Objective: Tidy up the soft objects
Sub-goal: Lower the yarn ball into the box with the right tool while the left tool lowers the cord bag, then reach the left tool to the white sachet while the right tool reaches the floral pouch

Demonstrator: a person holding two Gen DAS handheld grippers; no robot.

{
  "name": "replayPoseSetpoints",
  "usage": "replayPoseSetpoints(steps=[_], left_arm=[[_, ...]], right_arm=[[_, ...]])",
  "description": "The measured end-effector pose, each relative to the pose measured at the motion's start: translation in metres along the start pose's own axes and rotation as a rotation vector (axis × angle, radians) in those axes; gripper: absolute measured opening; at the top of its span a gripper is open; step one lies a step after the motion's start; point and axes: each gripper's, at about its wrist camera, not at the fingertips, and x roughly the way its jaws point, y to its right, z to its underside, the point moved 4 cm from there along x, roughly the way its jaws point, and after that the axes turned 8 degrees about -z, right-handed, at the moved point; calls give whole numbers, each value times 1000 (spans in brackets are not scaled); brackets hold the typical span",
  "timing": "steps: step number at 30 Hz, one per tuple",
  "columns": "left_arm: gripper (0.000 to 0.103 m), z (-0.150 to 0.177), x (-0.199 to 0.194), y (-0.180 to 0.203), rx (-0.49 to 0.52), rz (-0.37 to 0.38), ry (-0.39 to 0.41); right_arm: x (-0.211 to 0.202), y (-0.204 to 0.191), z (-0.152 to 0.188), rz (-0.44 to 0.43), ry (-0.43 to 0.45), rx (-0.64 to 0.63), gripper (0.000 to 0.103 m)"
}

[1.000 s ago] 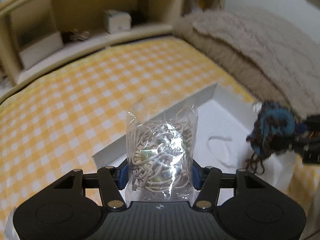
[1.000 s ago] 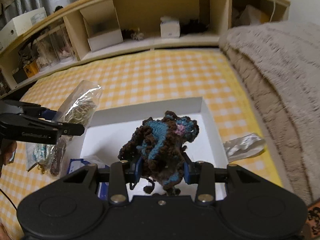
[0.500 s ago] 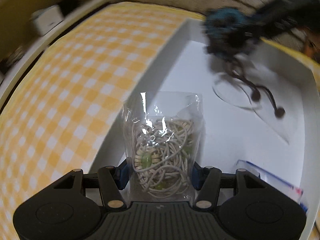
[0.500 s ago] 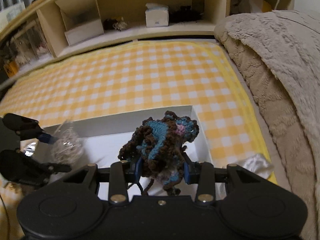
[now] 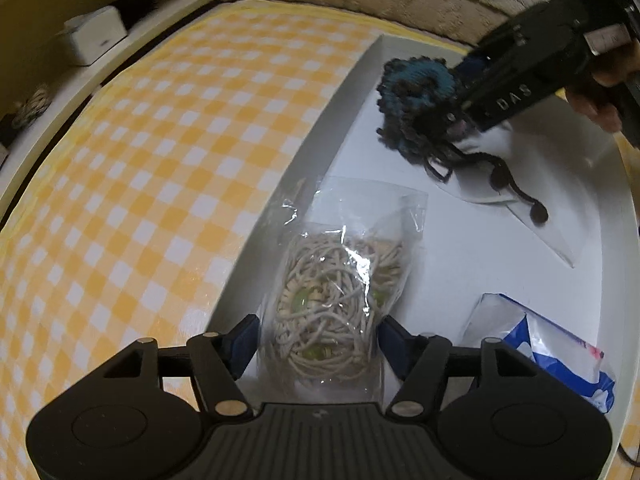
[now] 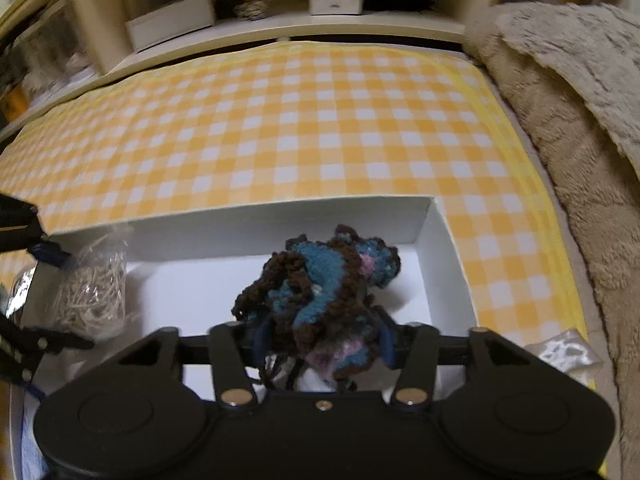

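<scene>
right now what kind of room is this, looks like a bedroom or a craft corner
Probably a bedroom or living space: a fluffy beige blanket is heaped beside a yellow checked cloth, and a low wooden shelf unit behind holds small boxes and clutter.

Yellow-and-white gingham cloth (image 6: 320, 120) covers the surface. White box (image 6: 444, 240) sits upon it. Crocheted piece (image 6: 320, 296): dark brown and teal blue yarn with small pink patches; dark brown cords (image 5: 516, 192) trail from it. Clear plastic bag (image 5: 344, 300): beige cord with pale green beads inside. White packet (image 5: 556, 340) carries blue edging and a touch of red. Both grippers, left (image 5: 318, 340) and right (image 6: 322, 340), are black with dark blue pads. Beige fleecy blanket (image 6: 580, 120); cream-coloured shelf (image 6: 280, 28).
</scene>
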Motion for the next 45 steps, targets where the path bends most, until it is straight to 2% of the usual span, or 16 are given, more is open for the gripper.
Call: replayPoseSetpoints(steps=[5,7,9,14,20,29,34,39,45], left_arm=[[67,2,-6,-8,-82,14,13],[77,2,-13,-11,-132,14,29],[80,-2,-16,-17,-191,7,54],[86,0,-35,-30,-313,22,89],[97,7,-54,-27,-374,1,109],[103,26,-74,-12,-429,-32,104],[103,34,-85,-2,-451,-59,114],[103,42,-100,2,-494,-86,135],[103,49,-118,9,-535,-95,161]], right_arm=[[-7,-6,1,-5,-6,-9,61],[-13,-9,3,-10,-9,-5,62],[-19,-9,4,-18,-4,6,70],[-42,-11,10,-36,28,16,75],[-65,-10,19,-44,54,38,76],[-81,-15,38,-29,79,72,78],[-96,-24,48,-20,98,65,85],[-111,-29,54,0,118,57,100],[-131,-38,58,15,155,53,103]])
